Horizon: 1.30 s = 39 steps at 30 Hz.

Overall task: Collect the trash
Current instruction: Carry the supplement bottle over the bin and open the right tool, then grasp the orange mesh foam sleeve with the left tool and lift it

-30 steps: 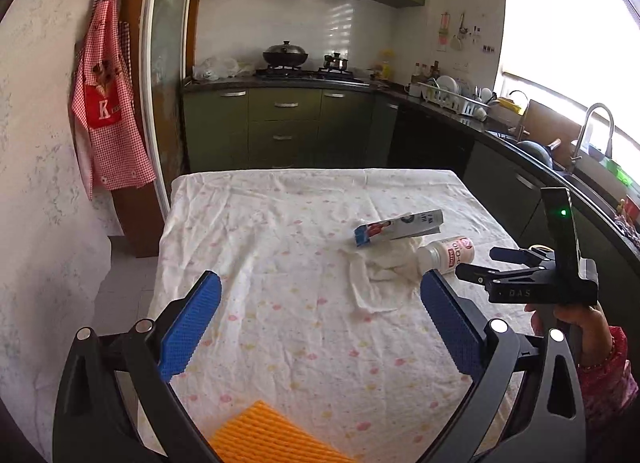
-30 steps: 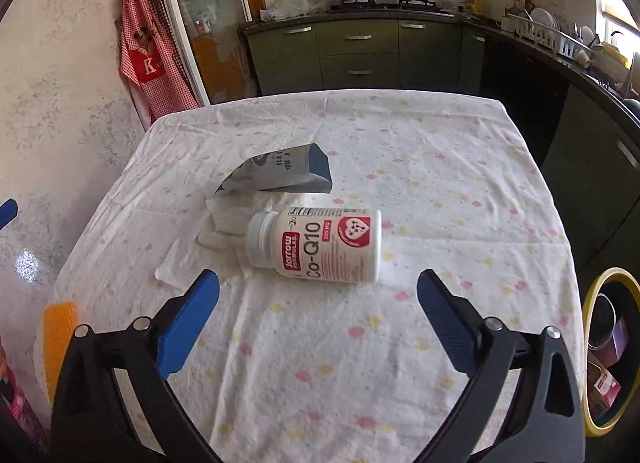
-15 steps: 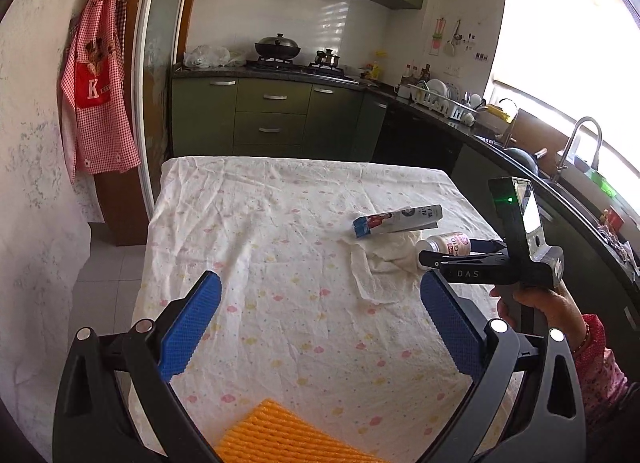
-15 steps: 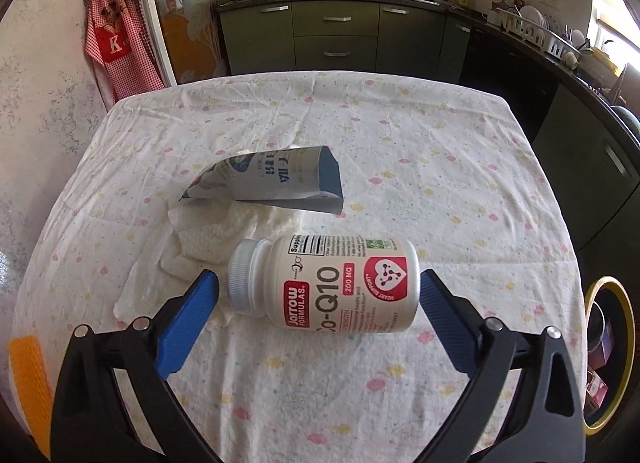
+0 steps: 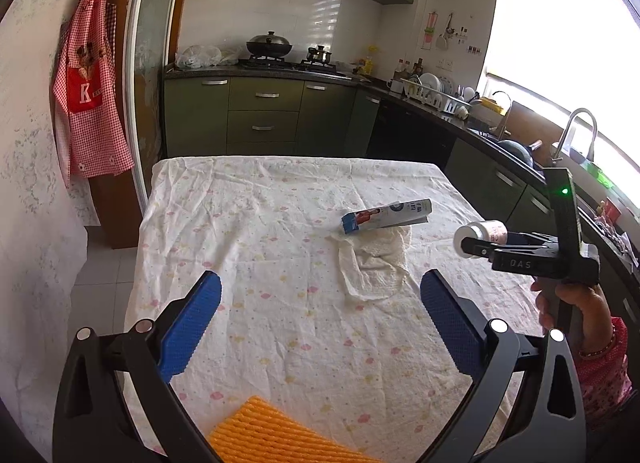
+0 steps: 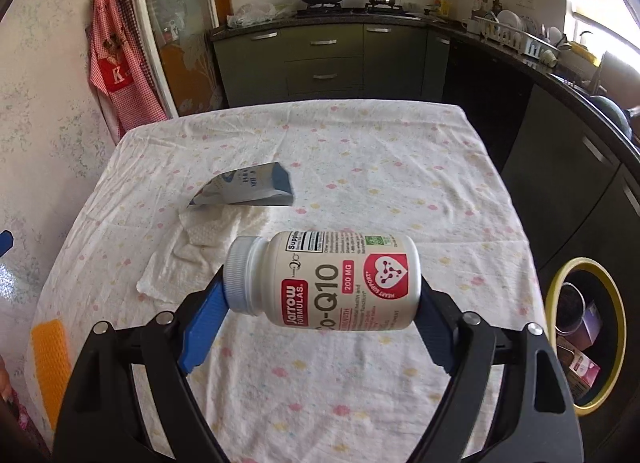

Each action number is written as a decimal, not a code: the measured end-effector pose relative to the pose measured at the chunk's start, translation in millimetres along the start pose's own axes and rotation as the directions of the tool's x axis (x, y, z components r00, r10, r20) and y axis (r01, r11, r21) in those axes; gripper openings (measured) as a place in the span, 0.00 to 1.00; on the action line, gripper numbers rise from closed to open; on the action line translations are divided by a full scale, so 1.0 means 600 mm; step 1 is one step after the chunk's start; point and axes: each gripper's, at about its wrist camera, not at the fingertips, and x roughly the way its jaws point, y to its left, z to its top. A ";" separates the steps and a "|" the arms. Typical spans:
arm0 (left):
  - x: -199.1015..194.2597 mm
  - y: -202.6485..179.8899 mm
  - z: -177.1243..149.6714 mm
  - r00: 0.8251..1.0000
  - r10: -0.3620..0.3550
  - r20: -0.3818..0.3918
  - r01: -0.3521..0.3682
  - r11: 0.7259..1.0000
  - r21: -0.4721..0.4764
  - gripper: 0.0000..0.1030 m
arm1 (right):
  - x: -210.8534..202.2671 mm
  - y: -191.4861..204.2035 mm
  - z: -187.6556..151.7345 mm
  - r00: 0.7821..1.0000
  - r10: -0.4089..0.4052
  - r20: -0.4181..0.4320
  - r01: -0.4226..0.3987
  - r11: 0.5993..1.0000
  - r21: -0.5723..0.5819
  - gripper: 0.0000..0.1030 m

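A glossy white plastic bottle (image 6: 332,279) hung above the matt, wrinkled cotton tablecloth (image 6: 360,167); beside it lay crumpled paper towel (image 6: 200,251) and a printed carton (image 6: 248,189).

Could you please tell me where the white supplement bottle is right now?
The supplement bottle is held sideways in the right claw, lifted above the table, near the crumpled tissue and flattened carton.

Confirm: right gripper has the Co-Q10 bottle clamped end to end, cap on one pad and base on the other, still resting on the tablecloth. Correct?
Not quite. The right gripper does clamp the Co-Q10 bottle end to end, cap to base, but the bottle is lifted clear of the tablecloth, not resting on it. The left wrist view shows it best: the bottle hangs in the air above the table.
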 end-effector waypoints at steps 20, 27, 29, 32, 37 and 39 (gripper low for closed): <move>0.044 -0.157 0.011 0.996 -0.039 -0.075 0.049 0.988 0.145 0.95 | -0.011 -0.500 -0.143 0.890 -0.397 -0.223 0.454 0.809 0.373 0.79; 0.052 -0.194 0.010 0.994 -0.047 -0.099 0.066 0.979 0.195 0.95 | -0.053 -0.492 -0.159 0.911 -0.393 -0.128 0.408 0.803 0.434 0.84; 0.054 -0.196 0.009 0.993 -0.055 -0.109 0.075 0.978 0.196 0.95 | -0.065 -0.477 -0.163 0.919 -0.379 -0.110 0.388 0.817 0.428 0.85; 0.055 -0.194 0.005 0.988 -0.085 -0.131 0.108 0.978 0.177 0.95 | -0.086 -0.452 -0.169 0.924 -0.373 -0.089 0.375 0.833 0.407 0.85; 0.048 -0.179 -0.006 0.979 -0.107 -0.173 0.134 0.979 0.155 0.95 | -0.120 -0.410 -0.169 0.938 -0.343 -0.045 0.333 0.862 0.382 0.88; 0.042 -0.166 -0.010 0.976 -0.094 -0.196 0.127 0.978 0.164 0.95 | -0.133 -0.393 -0.166 0.944 -0.330 -0.022 0.315 0.877 0.363 0.89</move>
